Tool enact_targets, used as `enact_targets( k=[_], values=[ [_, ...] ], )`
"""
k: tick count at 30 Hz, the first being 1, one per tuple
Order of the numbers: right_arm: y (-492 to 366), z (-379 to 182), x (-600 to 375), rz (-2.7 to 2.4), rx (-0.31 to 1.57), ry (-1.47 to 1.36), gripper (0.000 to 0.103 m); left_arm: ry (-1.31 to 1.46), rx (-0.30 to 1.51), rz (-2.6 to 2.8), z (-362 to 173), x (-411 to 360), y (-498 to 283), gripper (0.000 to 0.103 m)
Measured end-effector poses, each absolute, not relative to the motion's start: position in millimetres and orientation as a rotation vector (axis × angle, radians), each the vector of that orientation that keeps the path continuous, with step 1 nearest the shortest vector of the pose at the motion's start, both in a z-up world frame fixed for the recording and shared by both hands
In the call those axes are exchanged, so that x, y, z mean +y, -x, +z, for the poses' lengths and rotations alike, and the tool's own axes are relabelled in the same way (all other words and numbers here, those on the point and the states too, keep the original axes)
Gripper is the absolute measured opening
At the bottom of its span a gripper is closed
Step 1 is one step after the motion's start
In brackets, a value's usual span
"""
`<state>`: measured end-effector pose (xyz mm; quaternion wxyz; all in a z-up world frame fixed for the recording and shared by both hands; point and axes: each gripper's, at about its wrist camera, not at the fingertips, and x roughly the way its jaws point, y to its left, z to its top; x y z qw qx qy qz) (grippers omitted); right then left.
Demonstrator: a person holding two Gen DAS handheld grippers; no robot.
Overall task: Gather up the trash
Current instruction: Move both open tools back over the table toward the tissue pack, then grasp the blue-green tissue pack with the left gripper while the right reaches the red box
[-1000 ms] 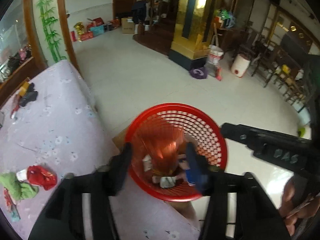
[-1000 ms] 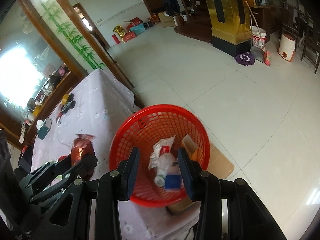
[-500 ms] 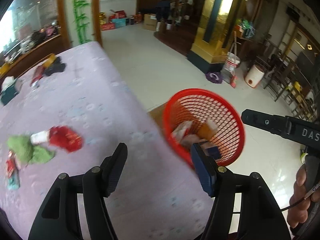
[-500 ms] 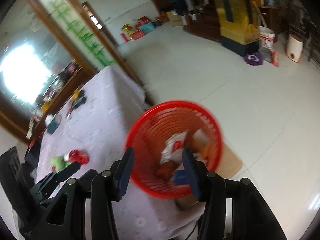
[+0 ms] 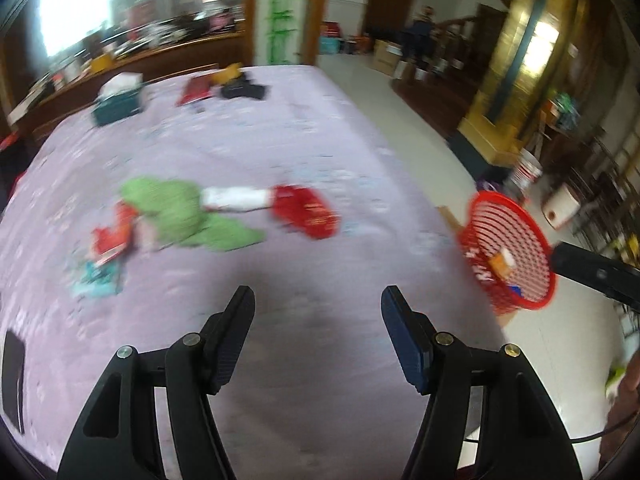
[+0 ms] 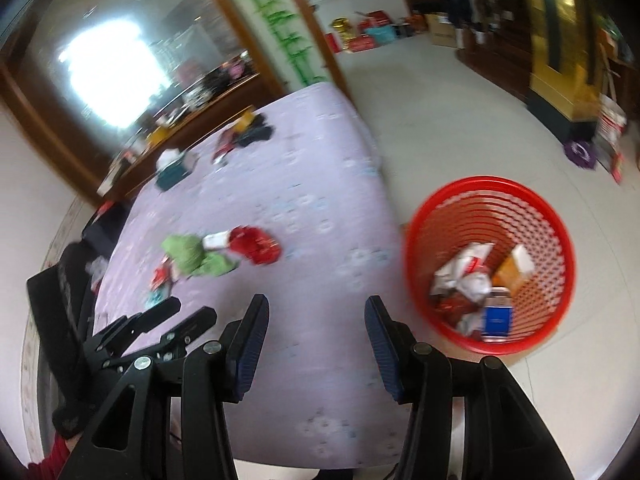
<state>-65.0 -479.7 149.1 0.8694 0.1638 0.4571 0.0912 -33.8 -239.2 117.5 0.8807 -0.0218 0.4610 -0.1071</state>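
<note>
In the left wrist view, the left tool (image 5: 316, 300) hangs over the lilac flowered surface (image 5: 304, 128) with its jaws standing apart and nothing between them. Ahead, in the middle of the surface, lies a blurred cluster of trash: a green crumpled wrapper (image 5: 180, 212), a white packet (image 5: 234, 198) just right of it, and a red wrapper (image 5: 306, 210) touching that packet's right end. A small red scrap (image 5: 110, 236) and a teal scrap (image 5: 98, 280) lie near the left. The red mesh basket (image 5: 508, 248) stands on the floor off the right edge of the surface, with rubbish inside. A teal box (image 5: 118, 102) and dark items sit at the far end

In the right wrist view, the right tool (image 6: 316, 326) also has its jaws apart, holding nothing, above the near part of the surface. The same green, white and red trash lies left of centre, well apart from the basket (image 6: 490, 264) on the right. The left tool (image 6: 168, 320) shows at the lower left
</note>
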Motion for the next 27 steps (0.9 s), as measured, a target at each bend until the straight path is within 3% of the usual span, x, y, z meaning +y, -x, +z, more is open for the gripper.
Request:
enact_targets(
  k=[14,27],
  values=[
    [66,143,-433,0.21,0.993,-0.304,0.054,0.227,0.997,0.076,75,-2,-13,0.064],
    [66,137,-421,0.144,1.035,-0.317,0.054,0.339,1.078,-0.134,28,16,-72,0.064]
  ],
)
